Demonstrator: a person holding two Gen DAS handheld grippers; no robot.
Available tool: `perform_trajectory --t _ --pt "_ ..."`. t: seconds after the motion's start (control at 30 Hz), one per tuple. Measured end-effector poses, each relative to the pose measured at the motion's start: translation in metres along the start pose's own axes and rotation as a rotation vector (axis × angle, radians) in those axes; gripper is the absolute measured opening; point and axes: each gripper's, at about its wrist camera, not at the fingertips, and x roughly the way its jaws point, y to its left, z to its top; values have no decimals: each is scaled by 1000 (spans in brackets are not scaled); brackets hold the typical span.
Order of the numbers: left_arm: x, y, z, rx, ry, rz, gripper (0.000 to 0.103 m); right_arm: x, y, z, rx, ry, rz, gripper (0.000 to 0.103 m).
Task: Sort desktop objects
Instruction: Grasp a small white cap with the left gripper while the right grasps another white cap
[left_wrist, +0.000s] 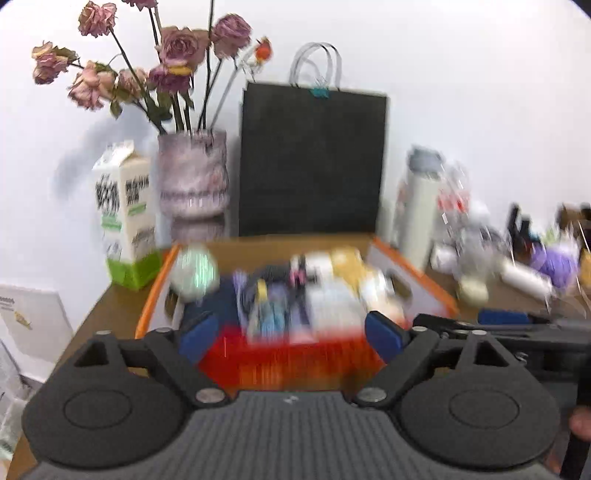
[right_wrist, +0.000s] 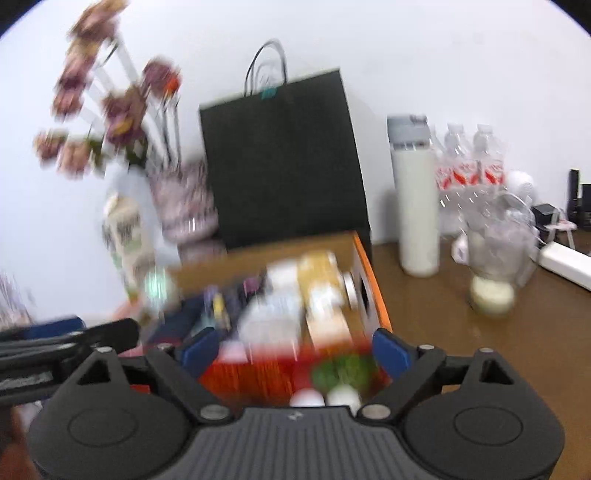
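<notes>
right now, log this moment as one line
left gripper: open, empty | right gripper: open, empty | orange cardboard box: on desk, full of small items | black paper bag: upright behind box | views blurred

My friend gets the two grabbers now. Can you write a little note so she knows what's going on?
Left gripper: open, holding nothing.
Right gripper: open, holding nothing.
Both point at the orange box, which sits on the brown desk before the black bag and is already packed with small items, too blurred to name.
Still loose on the desk: white bottle, water bottles, white power strip.
Left: sort those.
</notes>
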Motion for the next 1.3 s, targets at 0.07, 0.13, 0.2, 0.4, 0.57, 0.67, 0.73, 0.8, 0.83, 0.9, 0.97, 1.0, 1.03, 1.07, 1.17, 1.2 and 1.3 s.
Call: perform_trajectory --t 0.07,0.13,0.2,0.4,0.57,0.67,0.73,0.8,0.83,0.9,0.97,1.0,1.03,1.07,1.17,1.2,1.3 --pt "-16 -5 -26 3 43 5 97 -8 1 -21 -38 65 -20 90" --pt "-27 -9 -47 -6 72 28 97 -19 -2 -37 -50 101 -12 90" --pt "-35 -12 -61 -21 101 44 98 -32 -8 -52 -30 115 5 90" --pt "-53 -28 -71 10 104 22 101 -64 -17 -76 -25 152 2 90" --pt "-51 -46 -75 38 112 10 101 -77 -20 -90 -52 155 -8 91" --pt "-44 -51 -77 25 111 -37 101 -76 -29 -91 -48 153 -21 90" --pt "-32 -52 -74 31 127 -45 101 -72 -35 -84 -57 145 -44 89" --pt "-16 -53 -69 28 124 -39 97 -69 -43 -72 -57 114 -69 88" --pt "-5 -54 -64 33 134 -36 96 -68 -47 -66 -54 98 -82 88" --pt "15 -57 -55 38 141 -52 84 -60 -57 -50 -55 71 -100 85" --pt "38 -62 -45 57 160 -83 72 -45 -63 -37 -56 77 -90 70" --pt "47 -65 -42 77 161 -93 67 -32 -66 -30 -62 90 -59 60" --pt "53 -68 -40 103 153 -107 66 -21 -69 -25 -65 101 -34 57" --pt "58 -70 -39 125 145 -120 66 -9 -70 -22 -74 111 -16 57" --pt "66 -66 -39 126 143 -153 66 26 -68 -16 -100 160 35 57" --pt "67 -64 -40 119 142 -167 65 33 -64 -16 -106 168 47 57" --pt "71 -63 -44 130 158 -185 62 55 -56 -15 -138 195 52 50"
